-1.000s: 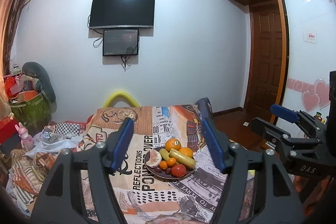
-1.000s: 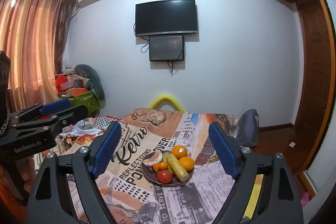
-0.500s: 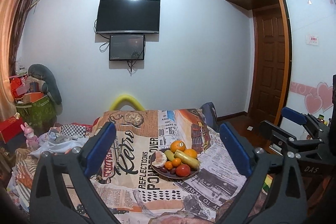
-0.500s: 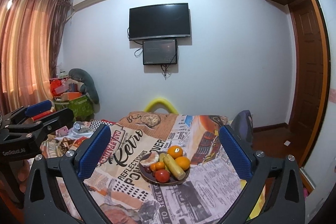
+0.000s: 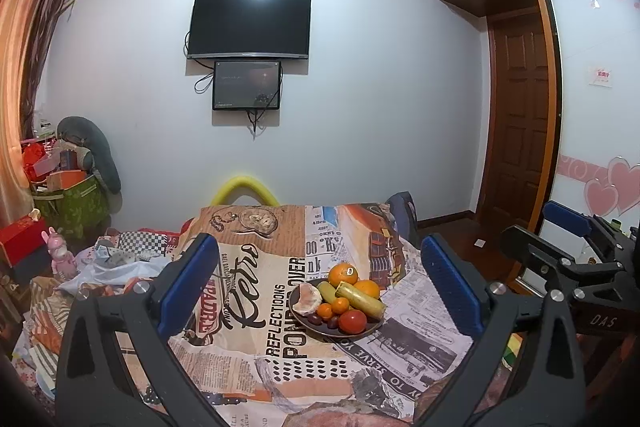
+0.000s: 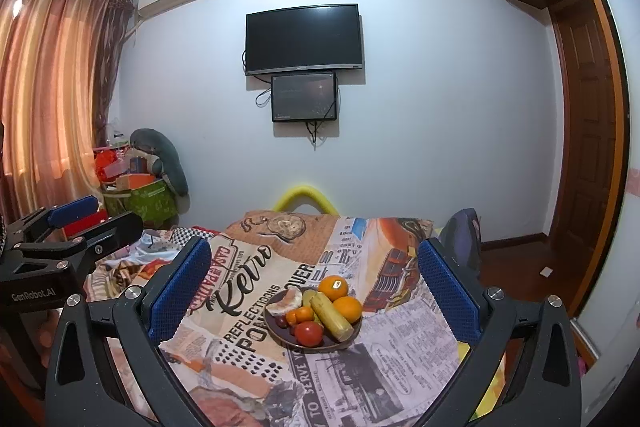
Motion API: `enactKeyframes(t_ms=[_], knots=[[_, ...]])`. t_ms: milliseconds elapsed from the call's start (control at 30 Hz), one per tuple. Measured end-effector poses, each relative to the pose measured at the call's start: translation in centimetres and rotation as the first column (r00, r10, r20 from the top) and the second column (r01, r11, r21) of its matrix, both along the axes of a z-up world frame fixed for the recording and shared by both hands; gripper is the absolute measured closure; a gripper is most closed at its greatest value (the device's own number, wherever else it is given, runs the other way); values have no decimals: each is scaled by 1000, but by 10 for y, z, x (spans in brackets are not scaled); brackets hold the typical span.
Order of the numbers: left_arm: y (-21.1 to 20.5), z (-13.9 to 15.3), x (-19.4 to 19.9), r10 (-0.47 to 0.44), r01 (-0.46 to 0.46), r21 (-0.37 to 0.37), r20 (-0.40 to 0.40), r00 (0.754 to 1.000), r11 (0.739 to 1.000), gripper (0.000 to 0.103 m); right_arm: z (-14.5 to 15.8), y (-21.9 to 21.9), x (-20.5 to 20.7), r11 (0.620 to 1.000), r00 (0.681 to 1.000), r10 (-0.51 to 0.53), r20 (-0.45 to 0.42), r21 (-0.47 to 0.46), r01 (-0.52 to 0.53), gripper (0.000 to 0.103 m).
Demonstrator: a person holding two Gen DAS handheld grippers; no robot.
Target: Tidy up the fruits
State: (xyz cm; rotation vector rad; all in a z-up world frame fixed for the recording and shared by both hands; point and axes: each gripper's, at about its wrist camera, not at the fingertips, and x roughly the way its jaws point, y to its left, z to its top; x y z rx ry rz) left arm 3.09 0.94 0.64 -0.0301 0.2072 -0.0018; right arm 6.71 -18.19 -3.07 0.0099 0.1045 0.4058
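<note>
Left wrist view: newsprint-patterned tablecloth below wall-mounted TV

The printed cloth over the bench carries most of the readable lettering. "Retro" runs in large black script to the left of the dark fruit plate; just below that script, beside the plate's left rim, stand "REFLECTIOONS" and a line starting "PON", then "OVER" above it. Nearer than the plate, a band reads "TO SERVE YO". Left of "Retro" a red badge shows "PADRE"; from the right wrist it reads "CASA PADRE". The left gripper bears "GenRobot.AI" in white. The right gripper bears "DAS".
</note>
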Motion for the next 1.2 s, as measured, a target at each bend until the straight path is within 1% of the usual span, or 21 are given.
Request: enactKeyframes(t_ms=[467,867,1200], knots=[[1,-3,5,2,-2,-6,-17,1000,1000,0,0,-2,2,1000,1000,0,-11,12,0,0],[1,-5,7,-30,30,-10,-40,999,1000,0,0,-2,2,1000,1000,0,-12,14,1,0],[-2,-6,6,-25,25,-5,-34,999,1000,0,0,-3,3,1000,1000,-1,-16,13,1,0]])
